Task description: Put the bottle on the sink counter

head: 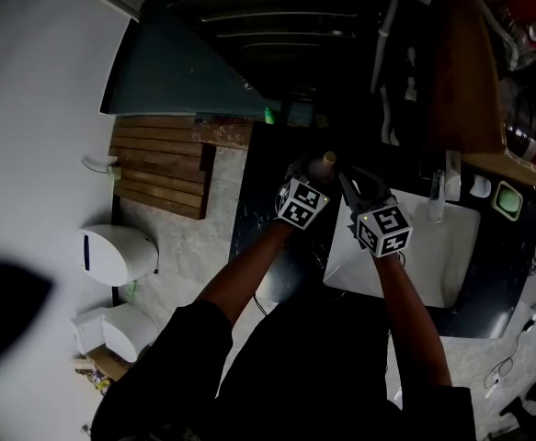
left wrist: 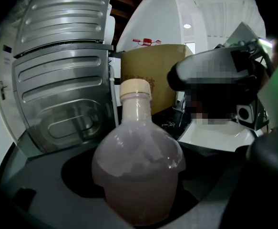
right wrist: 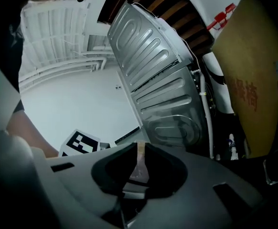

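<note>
A round clear bottle (left wrist: pixel 138 166) of pinkish liquid with a cream cap (left wrist: pixel 135 88) fills the left gripper view. My left gripper (left wrist: pixel 139 185) is shut on its lower body and holds it upright. In the head view only the bottle's cap (head: pixel 326 160) shows, just past the left gripper (head: pixel 317 171), above the dark counter (head: pixel 258 219). My right gripper (head: pixel 348 182) is close on the bottle's right side. Its jaws are shut with nothing held, and a thin strip of the bottle (right wrist: pixel 139 163) shows through the slit at the right gripper (right wrist: pixel 139 151).
A white sink basin (head: pixel 451 260) with a tap (head: pixel 438 191) lies right of the grippers. A ribbed silver appliance panel (left wrist: pixel 57 85) and a cardboard box (left wrist: pixel 158 68) stand behind the bottle. On the floor to the left are a wooden slat mat (head: pixel 162 168) and a white toilet (head: pixel 116 251).
</note>
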A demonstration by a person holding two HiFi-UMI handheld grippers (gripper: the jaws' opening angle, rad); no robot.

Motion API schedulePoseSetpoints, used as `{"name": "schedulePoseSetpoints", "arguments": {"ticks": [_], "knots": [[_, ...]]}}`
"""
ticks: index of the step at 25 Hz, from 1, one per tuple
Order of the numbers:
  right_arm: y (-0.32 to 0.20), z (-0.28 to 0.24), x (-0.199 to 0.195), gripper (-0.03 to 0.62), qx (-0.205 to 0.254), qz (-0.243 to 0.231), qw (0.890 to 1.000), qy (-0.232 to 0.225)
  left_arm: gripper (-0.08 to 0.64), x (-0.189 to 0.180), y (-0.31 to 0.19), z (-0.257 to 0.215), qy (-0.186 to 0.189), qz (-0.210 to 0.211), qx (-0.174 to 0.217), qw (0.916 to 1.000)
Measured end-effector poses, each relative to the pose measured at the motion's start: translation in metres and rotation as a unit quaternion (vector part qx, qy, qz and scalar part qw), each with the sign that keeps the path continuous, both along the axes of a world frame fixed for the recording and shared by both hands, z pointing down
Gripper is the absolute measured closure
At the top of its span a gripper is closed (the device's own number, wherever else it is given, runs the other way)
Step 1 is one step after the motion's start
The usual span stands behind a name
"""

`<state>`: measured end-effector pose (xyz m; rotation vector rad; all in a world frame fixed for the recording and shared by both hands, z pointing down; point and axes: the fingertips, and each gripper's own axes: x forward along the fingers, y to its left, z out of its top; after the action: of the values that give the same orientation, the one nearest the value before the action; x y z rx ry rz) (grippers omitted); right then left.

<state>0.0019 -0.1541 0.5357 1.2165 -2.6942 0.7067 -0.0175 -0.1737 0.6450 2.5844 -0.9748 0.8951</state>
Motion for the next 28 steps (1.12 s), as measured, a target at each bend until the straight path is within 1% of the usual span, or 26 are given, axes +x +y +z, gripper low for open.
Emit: {"name": "schedulePoseSetpoints", "arguments": {"ticks": [3, 4, 6, 8, 11, 18, 20, 23, 24, 28], "knots": [[-0.011, 0.006, -0.01, 0.549, 0.002, -0.014, 1.0, -0.004, 0.15, -0.001, 0.0, 0.001, 0.0, -0.005, 0.003, 1.0], [-0.013, 0.007, -0.012, 0.534, 0.002, -0.018, 1.0, -0.009, 0.15, -0.001, 0.0, 0.001, 0.0, -0.004, 0.003, 1.0], [-0.016, 0.01, -0.017, 0.443, -0.002, -0.03, 0.999, -0.019, 0.15, 0.0, 0.001, 0.001, -0.001, -0.001, 0.002, 1.0], [-0.018, 0.013, -0.021, 0.44, -0.01, -0.034, 0.999, -0.031, 0.15, 0.0, 0.001, 0.001, -0.001, 0.0, 0.001, 1.0], [-0.025, 0.018, -0.025, 0.44, -0.02, -0.029, 0.998, -0.049, 0.15, 0.0, 0.001, 0.0, -0.002, 0.002, 0.004, 1.0], [-0.028, 0.029, -0.041, 0.442, -0.042, -0.057, 0.997, -0.04, 0.15, 0.0, 0.0, 0.001, 0.001, 0.002, -0.004, 1.0], [-0.026, 0.027, -0.042, 0.443, -0.032, -0.07, 0.997, -0.022, 0.15, 0.0, 0.001, 0.002, -0.004, 0.005, -0.008, 0.9999], [-0.022, 0.024, -0.046, 0.448, -0.001, -0.093, 0.995, 0.035, 0.15, 0.001, 0.004, 0.004, -0.012, 0.012, -0.01, 0.9998], [-0.023, 0.024, -0.045, 0.449, 0.004, -0.094, 0.995, 0.045, 0.15, 0.001, 0.005, 0.003, -0.012, 0.013, -0.009, 0.9998], [-0.029, 0.024, -0.036, 0.449, 0.005, -0.08, 0.996, 0.046, 0.15, -0.001, 0.004, 0.002, -0.006, 0.005, -0.015, 0.9999]]}}
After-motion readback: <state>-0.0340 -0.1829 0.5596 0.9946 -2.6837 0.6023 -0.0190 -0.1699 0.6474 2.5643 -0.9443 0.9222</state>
